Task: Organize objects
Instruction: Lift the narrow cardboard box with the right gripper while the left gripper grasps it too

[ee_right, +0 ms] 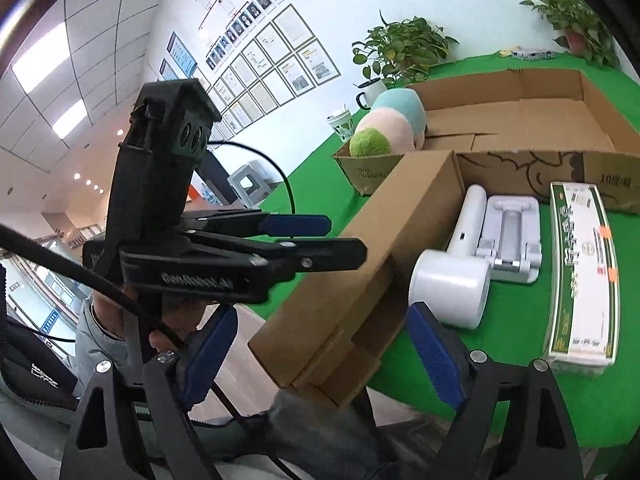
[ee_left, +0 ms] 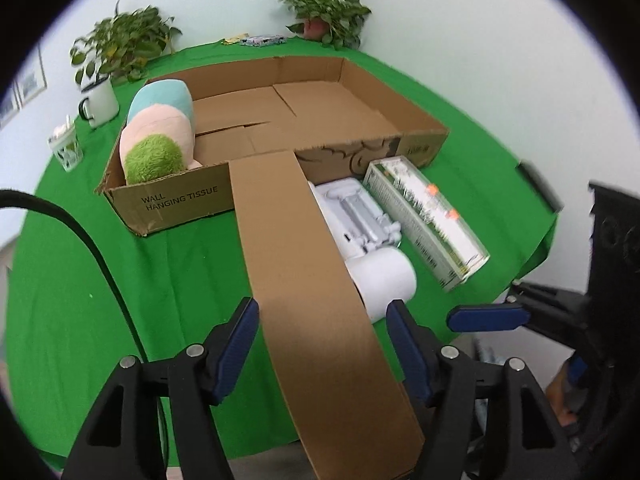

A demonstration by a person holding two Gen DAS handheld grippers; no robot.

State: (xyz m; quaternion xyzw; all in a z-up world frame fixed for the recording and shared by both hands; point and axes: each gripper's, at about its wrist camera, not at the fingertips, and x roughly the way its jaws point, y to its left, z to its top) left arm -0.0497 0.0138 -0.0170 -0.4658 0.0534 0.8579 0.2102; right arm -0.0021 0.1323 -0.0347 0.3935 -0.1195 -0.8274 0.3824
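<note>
A long brown carton (ee_left: 312,280) lies on the green table, its near end over the table's front edge; it also shows in the right wrist view (ee_right: 384,256). My left gripper (ee_left: 320,336) is open, its fingers either side of the carton's near part without touching it. My right gripper (ee_right: 320,356) is open, straddling the carton's near end. Right of the carton lie a white hair dryer (ee_right: 452,276), a white folding stand (ee_right: 508,236) and a green-and-white long box (ee_right: 580,280). A big open cardboard box (ee_left: 420,128) behind them holds a pastel plush toy (ee_left: 160,132).
Two potted plants (ee_left: 124,44) (ee_left: 324,12) stand at the table's back. A white enamel mug (ee_left: 100,100) and a patterned cup (ee_left: 68,148) stand at the left rear. Small packets (ee_left: 260,40) lie at the far edge. A black cable (ee_left: 80,240) crosses the left side.
</note>
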